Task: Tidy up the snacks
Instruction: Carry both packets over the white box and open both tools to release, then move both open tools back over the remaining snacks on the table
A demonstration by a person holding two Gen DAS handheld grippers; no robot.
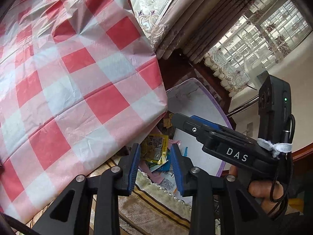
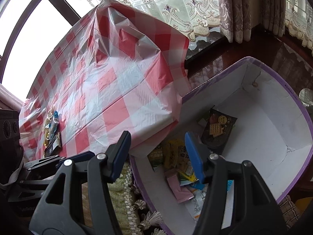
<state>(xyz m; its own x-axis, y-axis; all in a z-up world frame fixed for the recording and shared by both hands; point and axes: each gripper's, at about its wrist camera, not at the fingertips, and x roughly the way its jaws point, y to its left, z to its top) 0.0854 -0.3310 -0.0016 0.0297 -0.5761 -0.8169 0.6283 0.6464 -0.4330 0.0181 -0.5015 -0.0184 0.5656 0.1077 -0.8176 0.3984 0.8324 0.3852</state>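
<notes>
The purple-rimmed box [image 2: 305, 117] stands just beside the corner of the table covered with a red-checked cloth [image 2: 121, 90]; inside it lie the snack packets: a yellow packet [image 2: 172, 152], a pink packet [image 2: 180, 190] and a dark cracker packet [image 2: 217, 131]. Above the box, the right gripper [image 2: 158, 154] has its jaws spread wide and empty. The left gripper [image 1: 155, 163] is likewise parted and holds nothing, while more packets [image 2: 51, 131] remain on the cloth, well apart from the box.

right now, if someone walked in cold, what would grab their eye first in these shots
The red-and-white checked tablecloth fills the left of both views, with a few snack packets still lying at its far left end. To the right, below the table's edge, sits a purple-rimmed white box with a pile of snack packs in it. Both grippers, left gripper and right gripper, hang open over it.
</notes>
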